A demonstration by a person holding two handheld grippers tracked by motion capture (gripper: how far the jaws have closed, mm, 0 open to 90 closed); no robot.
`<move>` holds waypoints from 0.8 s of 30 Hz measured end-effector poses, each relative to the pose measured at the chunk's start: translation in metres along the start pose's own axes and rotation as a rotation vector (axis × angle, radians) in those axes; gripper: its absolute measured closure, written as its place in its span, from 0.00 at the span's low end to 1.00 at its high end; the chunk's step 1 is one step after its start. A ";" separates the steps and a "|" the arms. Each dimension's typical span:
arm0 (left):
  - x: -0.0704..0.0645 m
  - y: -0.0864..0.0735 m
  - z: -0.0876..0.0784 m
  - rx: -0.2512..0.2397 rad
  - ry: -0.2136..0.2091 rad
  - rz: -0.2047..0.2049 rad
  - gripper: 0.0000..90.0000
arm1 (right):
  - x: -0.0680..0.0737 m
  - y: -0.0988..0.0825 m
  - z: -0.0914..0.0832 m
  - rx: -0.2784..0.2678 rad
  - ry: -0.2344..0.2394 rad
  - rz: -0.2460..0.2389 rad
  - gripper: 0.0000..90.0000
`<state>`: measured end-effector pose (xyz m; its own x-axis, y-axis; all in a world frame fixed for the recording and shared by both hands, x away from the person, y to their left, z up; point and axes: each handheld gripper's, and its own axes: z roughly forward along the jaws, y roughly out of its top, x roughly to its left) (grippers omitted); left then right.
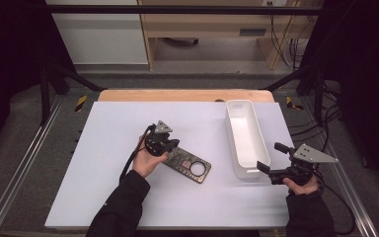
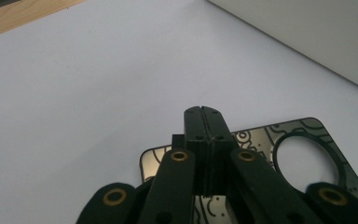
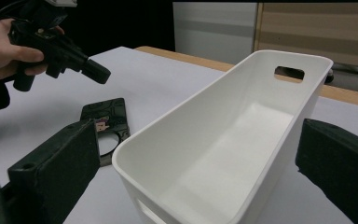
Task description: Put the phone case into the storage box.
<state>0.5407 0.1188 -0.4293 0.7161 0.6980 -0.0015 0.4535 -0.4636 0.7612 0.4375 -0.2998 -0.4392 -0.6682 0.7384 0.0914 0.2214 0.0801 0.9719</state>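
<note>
With the left tongs (image 1: 171, 146) pressed together above the flat black patterned plate with a round hole (image 1: 189, 166), spread them before gripping its edge, while the right tongs (image 1: 272, 162), spread, straddle the white plastic bin's (image 1: 239, 109) near end.

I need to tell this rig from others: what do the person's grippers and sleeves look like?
Both the left gripper and the right gripper are black, each topped by a grey three-cornered plate and trailing a black cable. Brass-coloured rivets dot the left's linkage. The sleeves are dark.
</note>
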 end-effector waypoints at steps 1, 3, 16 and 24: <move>0.001 0.001 0.002 0.004 0.004 -0.003 1.00 | 0.000 0.000 0.000 0.000 0.000 0.000 0.00; 0.004 0.002 0.006 0.015 0.011 -0.006 1.00 | 0.000 0.000 0.000 0.002 -0.001 -0.003 0.00; 0.018 -0.004 0.035 0.072 0.042 -0.025 1.00 | 0.000 0.000 0.000 0.000 0.001 0.001 0.00; 0.021 -0.007 0.049 0.109 0.049 -0.014 1.00 | -0.001 0.000 -0.001 -0.005 0.000 0.003 0.00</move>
<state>0.5783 0.1096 -0.4665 0.6837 0.7295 0.0218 0.5202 -0.5080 0.6865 0.4374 -0.3010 -0.4390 -0.6676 0.7385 0.0940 0.2198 0.0749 0.9727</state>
